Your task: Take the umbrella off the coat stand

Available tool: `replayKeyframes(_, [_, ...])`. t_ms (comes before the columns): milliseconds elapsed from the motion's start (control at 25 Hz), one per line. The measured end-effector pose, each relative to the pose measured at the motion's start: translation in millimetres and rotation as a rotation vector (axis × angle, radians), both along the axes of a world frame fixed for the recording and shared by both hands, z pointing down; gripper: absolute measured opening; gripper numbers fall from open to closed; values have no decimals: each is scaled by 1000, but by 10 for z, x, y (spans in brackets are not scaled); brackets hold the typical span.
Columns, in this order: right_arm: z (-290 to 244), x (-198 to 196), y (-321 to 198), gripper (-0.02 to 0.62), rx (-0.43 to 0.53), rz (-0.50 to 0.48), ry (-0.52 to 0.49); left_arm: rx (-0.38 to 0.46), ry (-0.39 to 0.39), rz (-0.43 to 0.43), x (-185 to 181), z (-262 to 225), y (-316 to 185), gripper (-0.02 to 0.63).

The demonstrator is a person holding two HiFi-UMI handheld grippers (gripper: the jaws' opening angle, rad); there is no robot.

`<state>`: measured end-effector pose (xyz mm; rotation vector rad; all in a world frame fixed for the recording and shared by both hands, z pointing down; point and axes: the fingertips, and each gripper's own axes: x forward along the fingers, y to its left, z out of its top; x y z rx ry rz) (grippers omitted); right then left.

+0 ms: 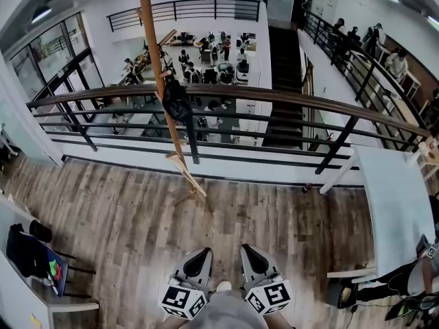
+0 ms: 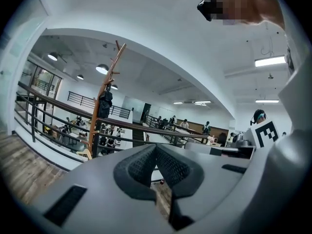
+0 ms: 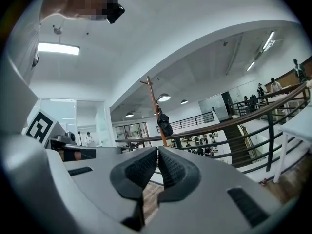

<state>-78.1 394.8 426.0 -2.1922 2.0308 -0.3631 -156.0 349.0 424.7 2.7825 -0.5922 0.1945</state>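
Ok, approach step: we carry left gripper (image 1: 197, 260) and right gripper (image 1: 254, 258) clenched, both empty. The black folded umbrella (image 1: 177, 105) hangs on the tall wooden coat stand (image 1: 152, 40), well ahead of both jaws. Next we need to close in and open one.

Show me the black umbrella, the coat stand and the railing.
black umbrella (image 1: 177, 105): head view, its middle.
coat stand (image 1: 152, 33): head view, upper pole.
railing (image 1: 288, 99): head view, top rail.

coat stand (image 1: 152, 53) top cropped, umbrella (image 1: 177, 105) detail unclear
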Motion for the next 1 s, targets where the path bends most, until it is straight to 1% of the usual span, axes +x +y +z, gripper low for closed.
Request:
replayKeyframes(120, [33,78,-105,35,-4,5,1,7,-13,-13,133,14,-152,20])
replayKeyframes(240, [44,169,-322,35,-13,5,2,3,-36,-6,260,38,-366,20])
replayKeyframes(400, [133,334,-680,35,-55,2,24,-21,-67,-1,464,169,-688,20])
replayKeyframes(480, [155,370,-866,35,-70,5,22,-25,-74,-2,509,190,-868,20])
replayKeyframes(640, [65,409,-1265,35,-68,-1,36,-16,-57,-10,568,97,-1291,20])
replayKeyframes(800, [126,485,-1712,35,-97,0,34,-28,-49,-14,658,108,-1746,20])
replayKeyframes(1000, [57,505,-2321,35,-131,8,43,-46,-35,28,755,9,-2330,20])
